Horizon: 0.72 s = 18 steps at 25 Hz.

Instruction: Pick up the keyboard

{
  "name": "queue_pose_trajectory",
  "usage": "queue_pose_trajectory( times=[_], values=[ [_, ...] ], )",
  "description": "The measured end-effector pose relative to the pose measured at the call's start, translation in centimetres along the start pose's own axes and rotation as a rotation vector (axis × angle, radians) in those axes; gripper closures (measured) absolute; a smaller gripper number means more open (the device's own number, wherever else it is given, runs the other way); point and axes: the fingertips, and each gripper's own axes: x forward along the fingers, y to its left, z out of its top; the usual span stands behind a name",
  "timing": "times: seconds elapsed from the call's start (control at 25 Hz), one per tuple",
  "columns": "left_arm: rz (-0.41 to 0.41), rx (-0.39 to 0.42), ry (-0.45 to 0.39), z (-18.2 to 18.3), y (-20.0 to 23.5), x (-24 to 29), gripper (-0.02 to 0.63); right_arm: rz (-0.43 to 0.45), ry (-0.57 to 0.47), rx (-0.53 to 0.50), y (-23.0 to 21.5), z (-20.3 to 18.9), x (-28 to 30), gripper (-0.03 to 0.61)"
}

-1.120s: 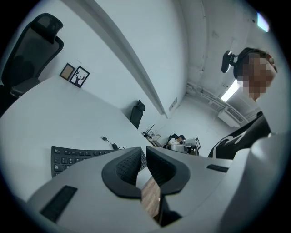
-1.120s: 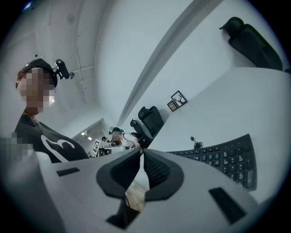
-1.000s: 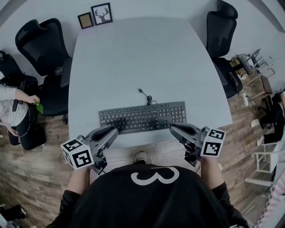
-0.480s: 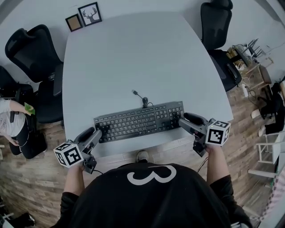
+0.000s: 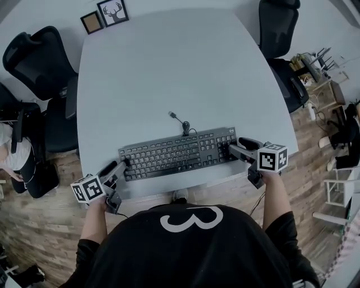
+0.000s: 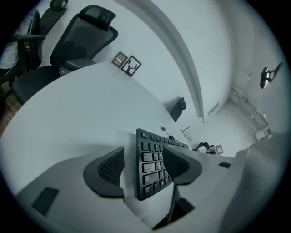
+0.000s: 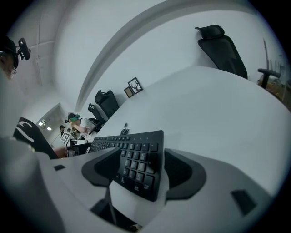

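A black keyboard point(image 5: 177, 154) lies flat near the front edge of the white table point(image 5: 185, 73), its cable point(image 5: 179, 121) trailing toward the middle. My left gripper point(image 5: 121, 166) is at the keyboard's left end and my right gripper point(image 5: 233, 148) at its right end. In the left gripper view the jaws of the gripper point(image 6: 145, 164) are opening, and the keyboard's end point(image 6: 152, 179) stands between the pads point(image 6: 111, 166) with a gap. In the right gripper view the gripper point(image 7: 143, 169) is likewise opening around the number-pad end point(image 7: 136, 166), its pads point(image 7: 182, 172) apart from it.
Two small picture frames point(image 5: 111, 12) lean at the table's far left corner. Black office chairs stand at the left point(image 5: 34, 56) and far right point(image 5: 278, 25). A seated person point(image 5: 14, 154) is at the left edge. Clutter and cables point(image 5: 312, 67) lie on the floor at right.
Both grippers have dropped from in front of my body and spread apart to the keyboard's two ends. Their jaws, near shut before, now stand wide around the ends.
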Motion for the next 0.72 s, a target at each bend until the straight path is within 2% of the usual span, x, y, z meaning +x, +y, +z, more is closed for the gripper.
queue_pose_trajectory(
  times=[0.4, 0.56, 0.72],
  values=[
    [-0.039, -0.039, 0.049, -0.3, 0.1, 1.6, 0.354, 0.033, 0.055, 0.058, -1.6, -0.7, 1.9, 0.288],
    [-0.03, -0.018, 0.095, -0.6, -0.3, 2.2, 0.354, 0.044, 0.066, 0.072, -1.8, -1.1, 2.1, 0.29],
    [-0.024, -0.032, 0.12, -0.8, -0.3, 2.5, 0.357, 0.043, 0.065, 0.091, -2.0, -1.0, 2.1, 0.29]
  ],
)
